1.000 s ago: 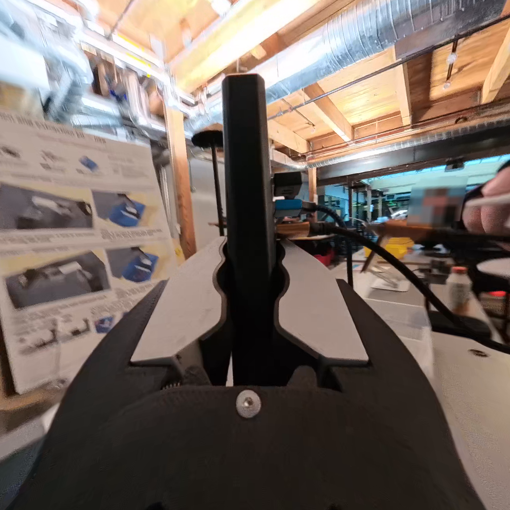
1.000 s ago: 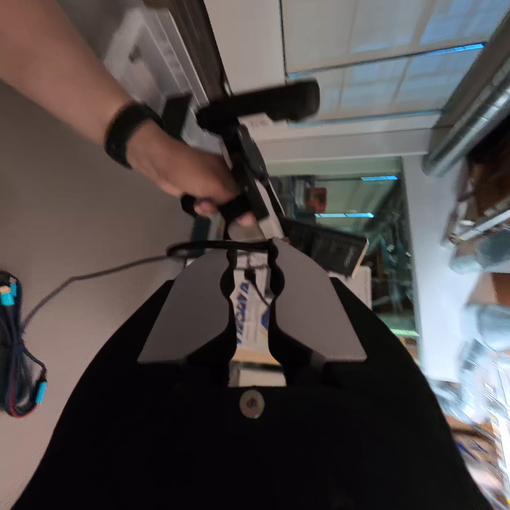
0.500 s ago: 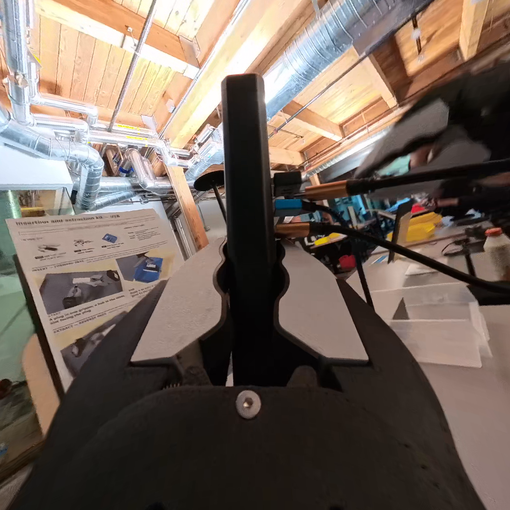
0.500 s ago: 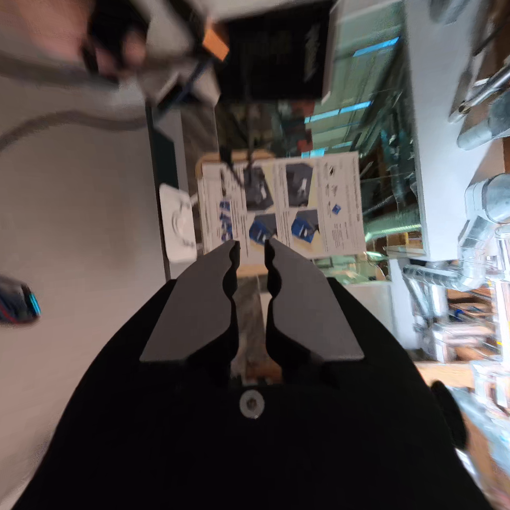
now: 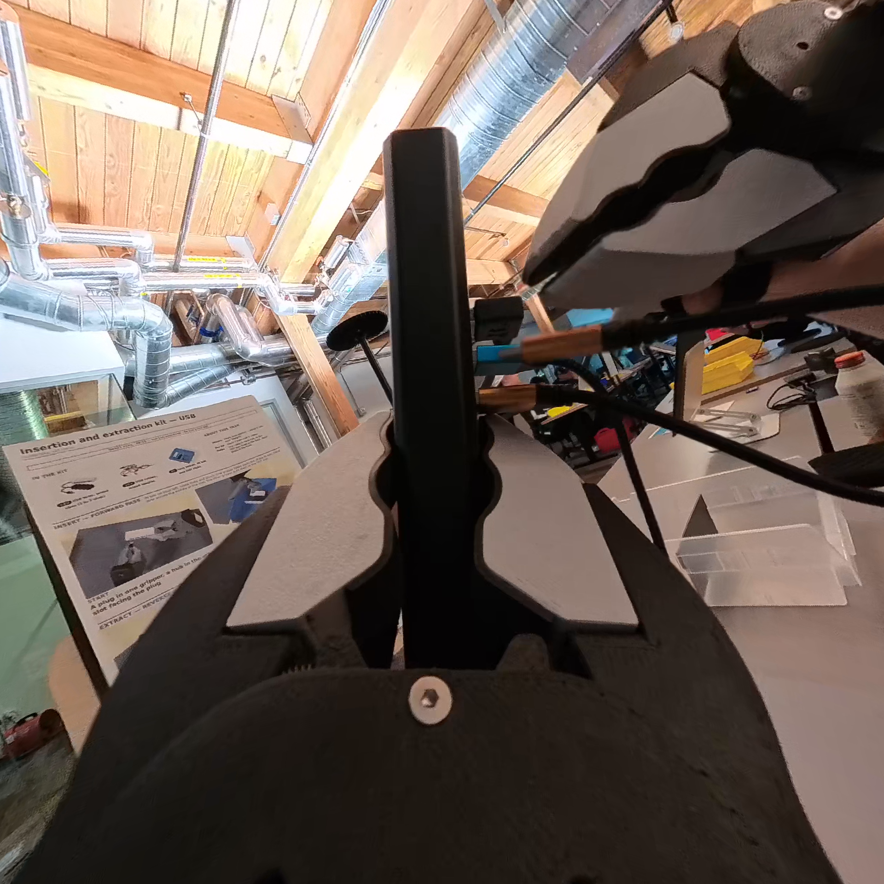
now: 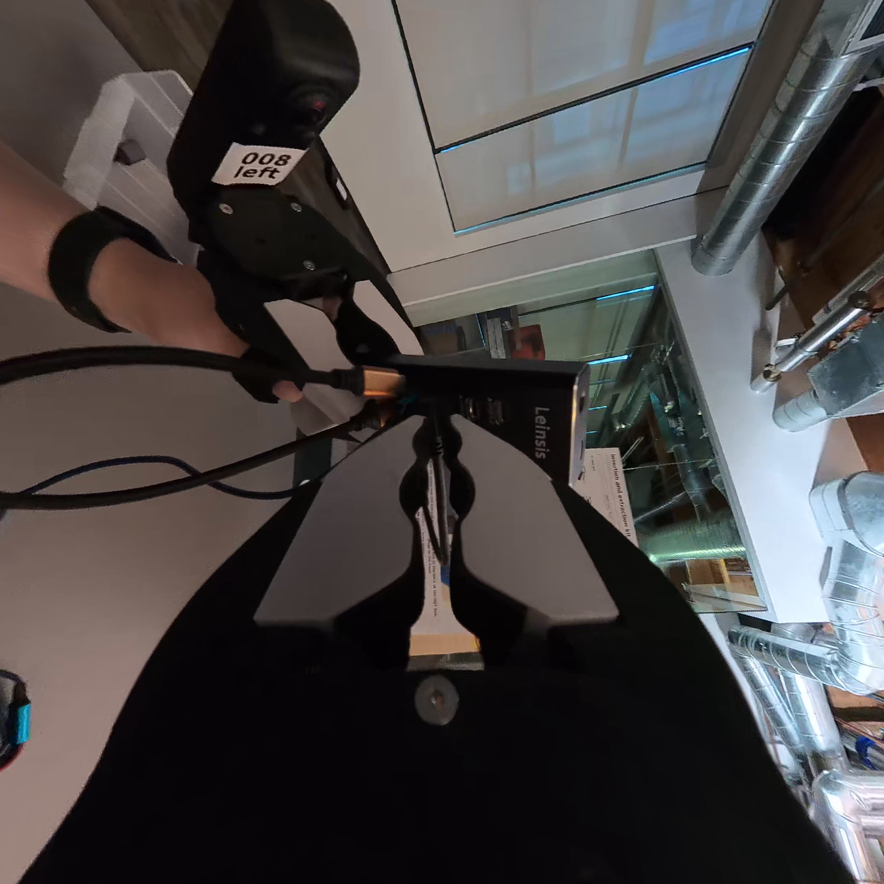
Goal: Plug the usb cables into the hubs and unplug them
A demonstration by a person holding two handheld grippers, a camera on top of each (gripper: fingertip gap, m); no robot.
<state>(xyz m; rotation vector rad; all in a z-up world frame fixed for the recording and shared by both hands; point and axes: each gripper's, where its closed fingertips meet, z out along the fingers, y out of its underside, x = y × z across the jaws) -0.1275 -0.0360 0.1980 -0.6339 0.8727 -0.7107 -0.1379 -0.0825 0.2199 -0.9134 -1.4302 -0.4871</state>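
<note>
Black and slab-shaped, the USB hub [image 5: 425, 382] stands upright between the grey fingers [image 5: 315, 516] of the left gripper [image 5: 433, 445], which clamps it by its lower half against a ceiling of timber beams and silver ducting [image 5: 502, 81]. From the hub's right edge several plugs stick out sideways: a black plug [image 5: 497, 315] highest, a blue plug [image 5: 495, 359] below it, and a copper-sleeved plug [image 5: 507, 398] lowest, just above the gripper's fingertip, its black cable [image 5: 717, 445] sagging away to the right. A second copper-sleeved plug [image 5: 559, 345] sits close to the hub's right edge, level with the blue one; whether it is seated cannot be told from this view.

The right gripper [image 5: 540, 268] hangs just above and right of those plugs, its jaws nearly together. In its own wrist view the right gripper [image 6: 435, 430] has only a narrow gap between its fingers, and a thin black cable [image 6: 440, 502] runs down through that gap from the hub [image 6: 502, 397]; whether the fingers pinch it cannot be told.

Left of the hub leans a printed instruction sheet [image 5: 134, 497]; to the hub's lower right, a clear plastic stand [image 5: 765, 555] rests on the grey table [image 5: 813, 717]. A person's hand [image 6: 158, 306], wearing a black strap, holds the left tool.
</note>
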